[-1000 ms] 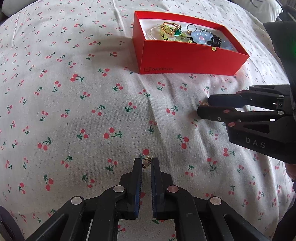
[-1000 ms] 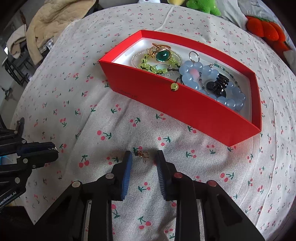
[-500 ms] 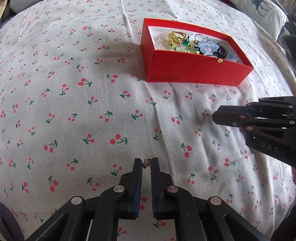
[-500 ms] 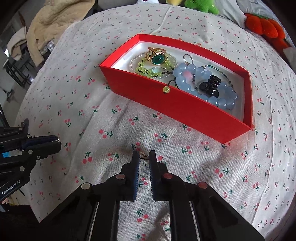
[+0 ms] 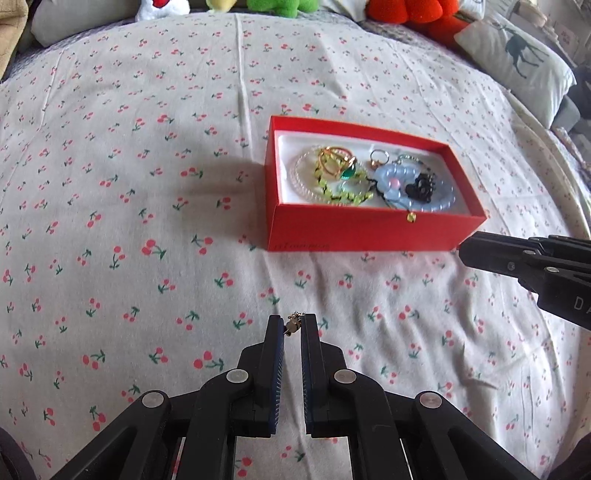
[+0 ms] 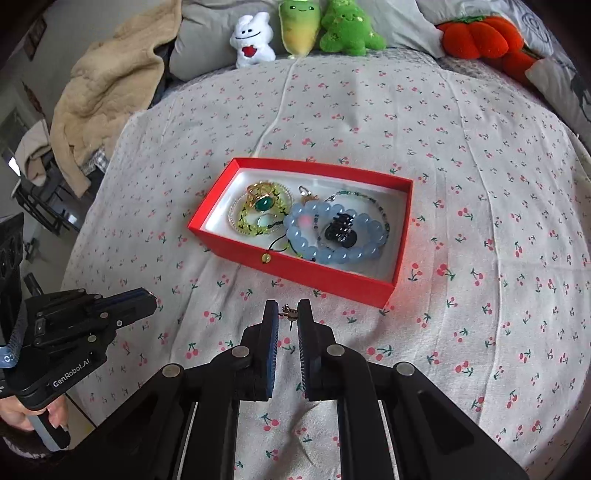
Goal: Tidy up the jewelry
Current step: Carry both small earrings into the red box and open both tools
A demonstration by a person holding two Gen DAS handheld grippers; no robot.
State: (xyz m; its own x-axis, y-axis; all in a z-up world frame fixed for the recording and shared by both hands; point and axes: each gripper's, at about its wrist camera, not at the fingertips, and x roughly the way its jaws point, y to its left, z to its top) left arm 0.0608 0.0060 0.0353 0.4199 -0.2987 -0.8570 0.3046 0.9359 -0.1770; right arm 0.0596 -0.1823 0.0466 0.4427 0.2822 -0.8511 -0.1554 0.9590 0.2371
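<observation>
A red box (image 5: 369, 230) (image 6: 317, 275) lies on the cherry-print cloth, holding a blue bead bracelet (image 6: 343, 254), a yellow-green bead bracelet (image 6: 245, 225), a green-stone ring (image 6: 264, 203) and a black clip (image 6: 340, 227). Above the cloth and short of the box, my left gripper (image 5: 291, 320) is shut on a small gold earring (image 5: 293, 325). It also shows at the left of the right wrist view (image 6: 146, 299). My right gripper (image 6: 288, 305) is shut on another small gold earring (image 6: 289, 314), close to the box's front wall. Its dark fingers (image 5: 480, 251) enter the left wrist view from the right.
Plush toys (image 6: 303, 29) and an orange plush (image 6: 476, 37) line the far edge of the bed. A beige blanket (image 6: 107, 85) hangs at the far left, and a deer-print pillow (image 5: 517, 55) lies at the far right. A hand (image 6: 22, 413) grips the left gripper's handle.
The right jaws closed on the earring that lay on the cloth. Both grippers then rose off the cloth with their earrings, and the box now sits lower and smaller in both views.
</observation>
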